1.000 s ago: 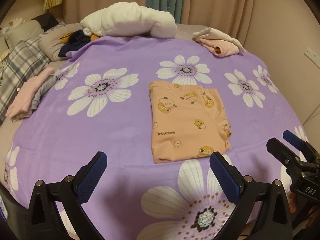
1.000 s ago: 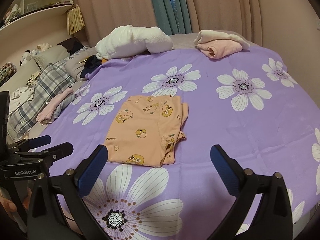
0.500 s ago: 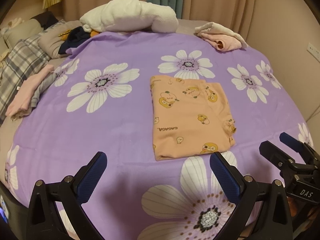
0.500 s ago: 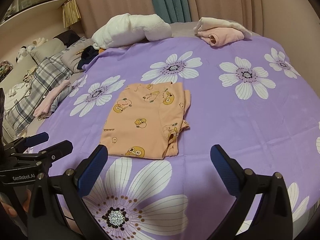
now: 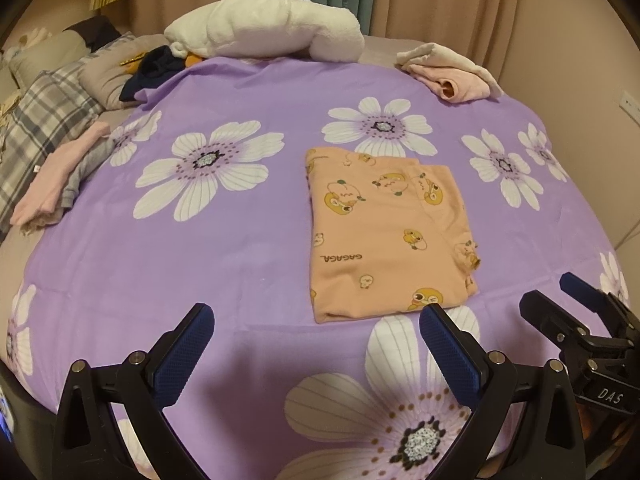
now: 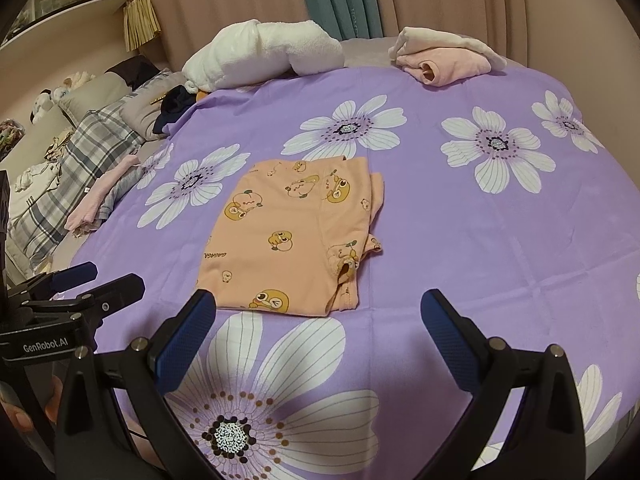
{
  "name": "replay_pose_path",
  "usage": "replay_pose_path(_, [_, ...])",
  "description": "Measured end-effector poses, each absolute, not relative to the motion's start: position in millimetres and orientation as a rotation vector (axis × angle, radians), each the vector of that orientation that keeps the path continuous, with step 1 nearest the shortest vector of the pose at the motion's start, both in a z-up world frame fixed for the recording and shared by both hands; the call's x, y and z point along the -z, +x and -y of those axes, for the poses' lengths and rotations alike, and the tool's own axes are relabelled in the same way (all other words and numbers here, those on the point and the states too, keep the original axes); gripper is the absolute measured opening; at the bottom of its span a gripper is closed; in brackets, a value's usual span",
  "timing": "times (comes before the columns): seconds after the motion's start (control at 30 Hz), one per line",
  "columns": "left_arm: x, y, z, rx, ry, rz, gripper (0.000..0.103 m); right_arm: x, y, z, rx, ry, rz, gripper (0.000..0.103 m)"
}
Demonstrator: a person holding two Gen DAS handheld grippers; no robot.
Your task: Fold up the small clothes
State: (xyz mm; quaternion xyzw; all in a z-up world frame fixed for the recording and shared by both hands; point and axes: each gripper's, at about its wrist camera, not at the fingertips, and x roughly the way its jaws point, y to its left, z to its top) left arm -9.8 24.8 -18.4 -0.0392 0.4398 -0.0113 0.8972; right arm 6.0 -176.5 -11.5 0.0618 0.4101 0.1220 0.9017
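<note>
While both sets of tongs hang spread wide and empty over the near edge of the purple bedsheet printed with large white flowers [image 5: 248, 264], the left tongs [image 5: 316, 344] sit just short of the near left corner of the folded peach cotton garment with yellow duck prints [image 5: 384, 236], and the right tongs [image 6: 320, 328] hover just short of its near hem. That garment [image 6: 296, 236] lies flat in the middle of the sheet, folded into a rough rectangle, its left and near edges straight and its right side uneven where a cuff and layered edges poke out. Bare sheet surrounds the garment on all sides. Well beyond the garment, at the far edge, rest a rolled white fluffy blanket [image 5: 264, 28] and a bundled pale pink and cream cloth [image 5: 452, 72]; well to the garment's left, at the sheet's edge, lies a pink and grey folded piece [image 5: 60, 176].
</note>
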Motion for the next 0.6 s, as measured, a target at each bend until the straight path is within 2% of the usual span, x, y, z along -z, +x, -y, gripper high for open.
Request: replay_pose_path(0.6, [20.0,-8.7,-27.3,0.018,-0.082,-0.912,0.101,15.7,7.2,174.4,-0.253,0.123,-0.858,0.103])
